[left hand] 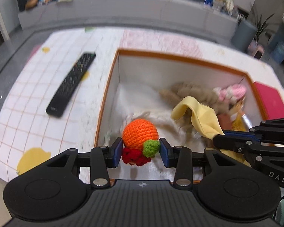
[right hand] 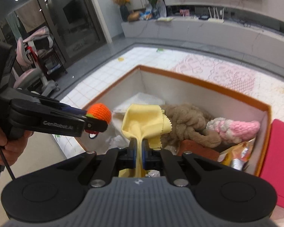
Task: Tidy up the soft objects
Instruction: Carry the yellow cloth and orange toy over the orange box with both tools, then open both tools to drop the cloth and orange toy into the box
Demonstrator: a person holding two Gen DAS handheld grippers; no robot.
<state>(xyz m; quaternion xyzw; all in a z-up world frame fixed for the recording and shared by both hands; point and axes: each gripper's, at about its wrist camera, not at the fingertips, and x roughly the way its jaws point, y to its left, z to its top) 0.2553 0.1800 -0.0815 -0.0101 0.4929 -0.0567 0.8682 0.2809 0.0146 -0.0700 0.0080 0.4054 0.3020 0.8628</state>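
Observation:
My left gripper [left hand: 141, 152] is shut on an orange crochet ball [left hand: 140, 134] with a green and red tuft, held over the near left part of the orange-rimmed white box [left hand: 179, 57]. It also shows in the right wrist view [right hand: 100, 112]. My right gripper [right hand: 139, 152] is shut on a yellow cloth [right hand: 145, 121], held above the box; the cloth also shows in the left wrist view [left hand: 198, 113]. Inside the box lie a brown knotted plush [right hand: 187, 121], a pink and white knitted toy [right hand: 234, 125] and a white cloth [right hand: 143, 99].
A black remote control [left hand: 72, 83] lies on the checked tablecloth [left hand: 28, 94] left of the box. A red flat object [right hand: 278, 160] lies right of the box. Snack packets [right hand: 236, 155] sit in the box's right corner. A grey bench [left hand: 123, 9] runs behind.

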